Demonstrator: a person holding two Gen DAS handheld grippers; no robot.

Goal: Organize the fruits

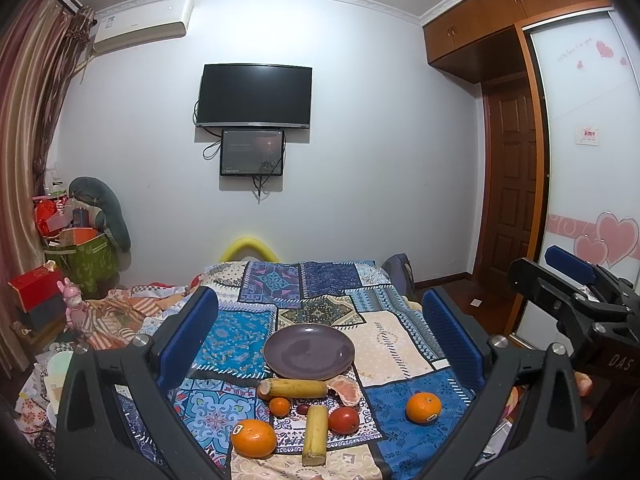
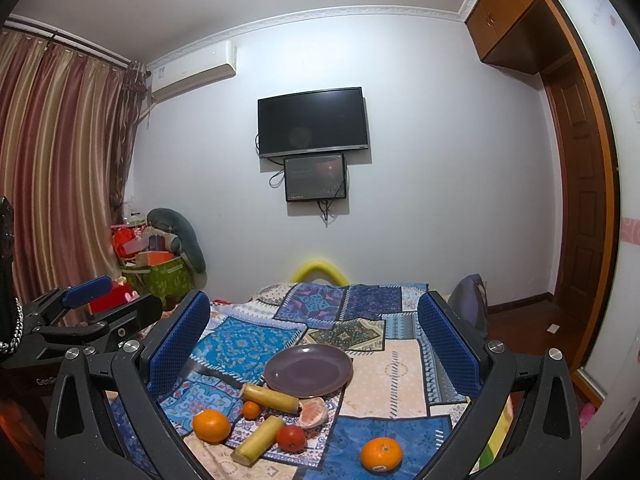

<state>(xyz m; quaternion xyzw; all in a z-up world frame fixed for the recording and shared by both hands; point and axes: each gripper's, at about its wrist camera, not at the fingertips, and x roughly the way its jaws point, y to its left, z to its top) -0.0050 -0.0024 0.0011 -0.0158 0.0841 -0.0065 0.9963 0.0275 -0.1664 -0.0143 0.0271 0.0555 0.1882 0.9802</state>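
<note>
Left wrist view: the left gripper is held above the patchwork cloth with its jaws wide apart and nothing between them, apparently so the fruit can be framed before a first pick. From left to right, a large orange, a small orange, two yellow stalks, a tomato, a peeled segment and a stickered orange are laid near the empty purple plate, presumably their destination. The right gripper is likewise spread and empty, and the crowded cluster is judged the main hindrance.
</note>
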